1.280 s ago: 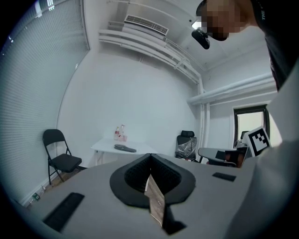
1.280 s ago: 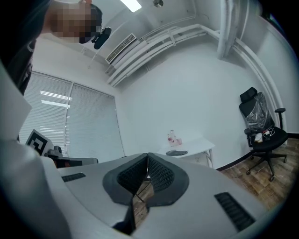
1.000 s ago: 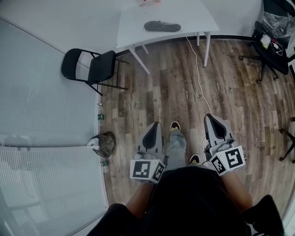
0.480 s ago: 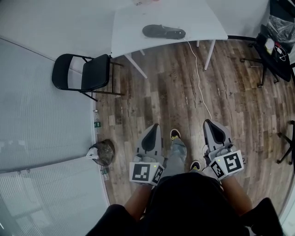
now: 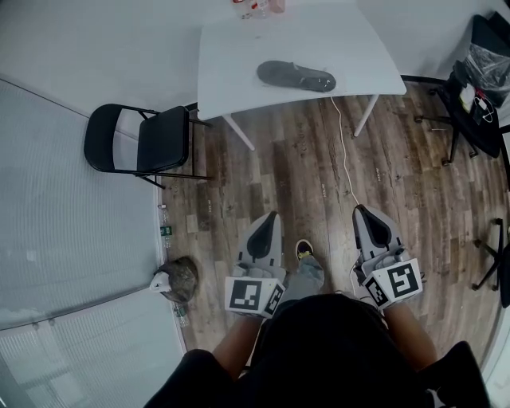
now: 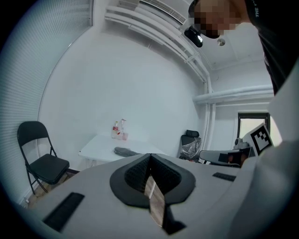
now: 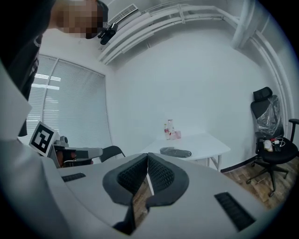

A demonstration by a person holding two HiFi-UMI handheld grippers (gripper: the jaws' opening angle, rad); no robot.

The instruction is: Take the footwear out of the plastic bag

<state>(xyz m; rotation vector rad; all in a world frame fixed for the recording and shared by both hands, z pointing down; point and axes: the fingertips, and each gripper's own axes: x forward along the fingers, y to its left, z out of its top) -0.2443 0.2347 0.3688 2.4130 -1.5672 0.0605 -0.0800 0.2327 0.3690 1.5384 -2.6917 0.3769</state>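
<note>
A dark grey bundle, the footwear in its bag (image 5: pixel 296 76), lies on the white table (image 5: pixel 239 64) far ahead; it also shows small in the left gripper view (image 6: pixel 125 151) and the right gripper view (image 7: pixel 175 152). My left gripper (image 5: pixel 268 215) and right gripper (image 5: pixel 362 210) are held level over the wooden floor, well short of the table. Both are shut with nothing between the jaws.
A black folding chair (image 5: pixel 135 143) stands left of the table. A white cable (image 5: pixel 344 143) runs across the floor from the table. An office chair with a plastic bag (image 5: pixel 482 72) is at the right. Bottles (image 5: pixel 256 8) stand at the table's far edge. A crumpled bag (image 5: pixel 177 277) lies by the blinds.
The table and chair have come nearer and lower in the head view as I walk toward them. Both grippers stay shut and keep their pose in front of me.
</note>
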